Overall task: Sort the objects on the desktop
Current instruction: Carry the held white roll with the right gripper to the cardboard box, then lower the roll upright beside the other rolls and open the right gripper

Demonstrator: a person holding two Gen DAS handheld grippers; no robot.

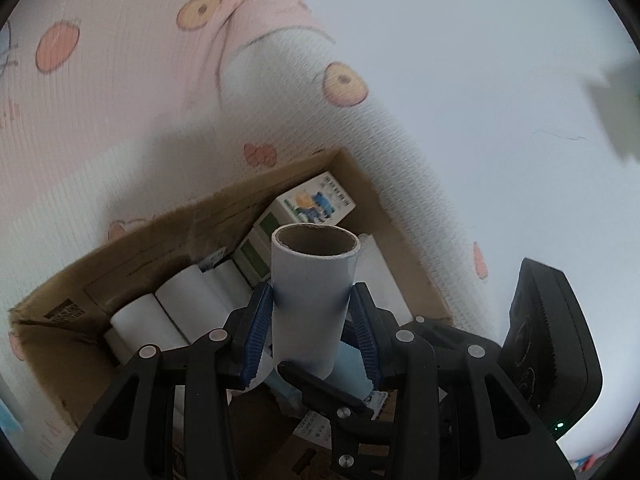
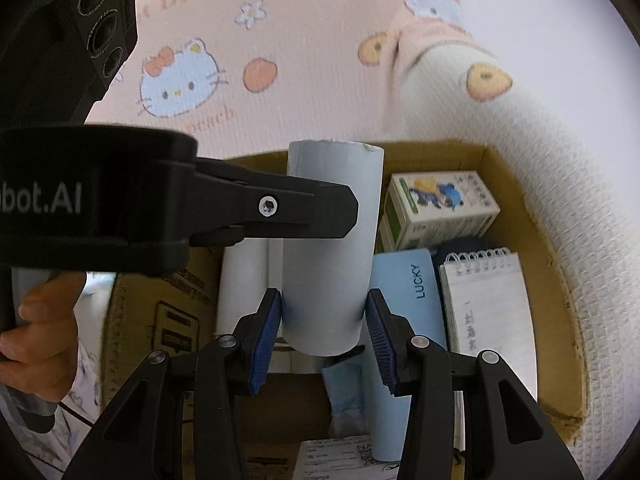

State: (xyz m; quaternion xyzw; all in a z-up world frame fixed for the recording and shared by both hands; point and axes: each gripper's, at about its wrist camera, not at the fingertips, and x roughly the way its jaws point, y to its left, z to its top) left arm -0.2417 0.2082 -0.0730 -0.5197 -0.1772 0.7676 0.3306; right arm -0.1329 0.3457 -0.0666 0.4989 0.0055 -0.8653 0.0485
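A white paper roll with a brown cardboard core stands upright above an open cardboard box. My left gripper is shut on the roll, blue pads on both sides. In the right wrist view the same roll sits between the pads of my right gripper, which is also shut on it near its lower end. The left gripper's black finger crosses in front of the roll from the left.
The box holds more white rolls, a small printed carton, a light blue case marked LUCKY and a spiral notepad. A pink and white cartoon-print cloth lies behind. The other gripper's black body is at right.
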